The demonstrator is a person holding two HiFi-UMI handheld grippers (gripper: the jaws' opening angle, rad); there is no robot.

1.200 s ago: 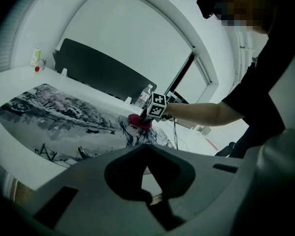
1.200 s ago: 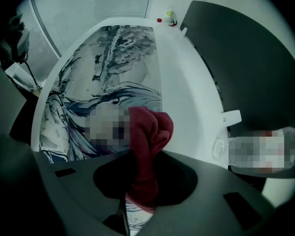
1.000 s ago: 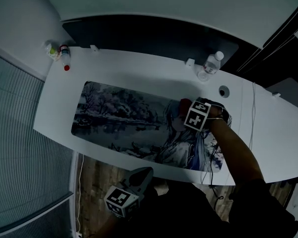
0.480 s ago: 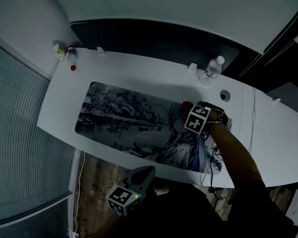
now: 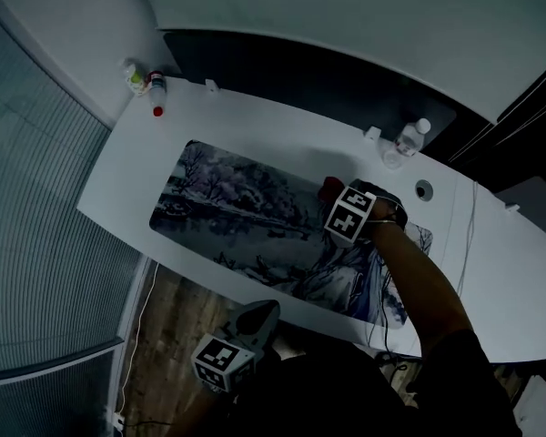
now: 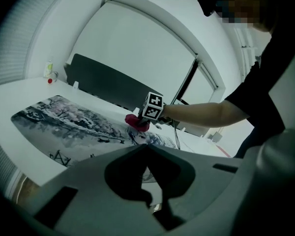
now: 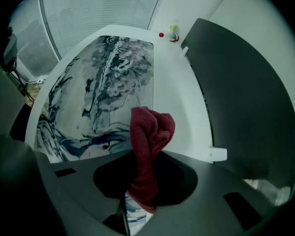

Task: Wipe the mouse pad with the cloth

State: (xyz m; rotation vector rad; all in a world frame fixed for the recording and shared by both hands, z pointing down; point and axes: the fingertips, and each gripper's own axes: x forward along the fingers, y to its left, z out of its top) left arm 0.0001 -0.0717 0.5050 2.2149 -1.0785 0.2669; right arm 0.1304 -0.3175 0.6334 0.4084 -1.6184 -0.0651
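The right claw (image 5: 337, 197) has slid a little leftward along the mouse pad (image 5: 246, 203) over the last second, away from the pad's right end and toward its middle, while keeping close to the back edge. The head view has swung as well, so the whole worktop (image 5: 282, 135) sits differently in it. That shift suggests a wiping stroke is under way across the printed figure, with the long left stretch of wintry trees apparently still to be covered. The right claw is clenched on the dark red cloth (image 7: 150, 132), which bunches up ahead of the jaws and presses down on the pad near its back edge. The left claw (image 6: 146, 149) hangs below the front edge of the worktop, well apart from the pad, closed with nothing in it, and takes no part in the work. No writing can be read anywhere: the pad shows only its picture, and the cubes on the claws carry plain black-and-white square patterns. Labels on the water bottle (image 5: 409, 139) at the back right and the small bottles (image 5: 146, 82) at the back left corner are too small to make out.
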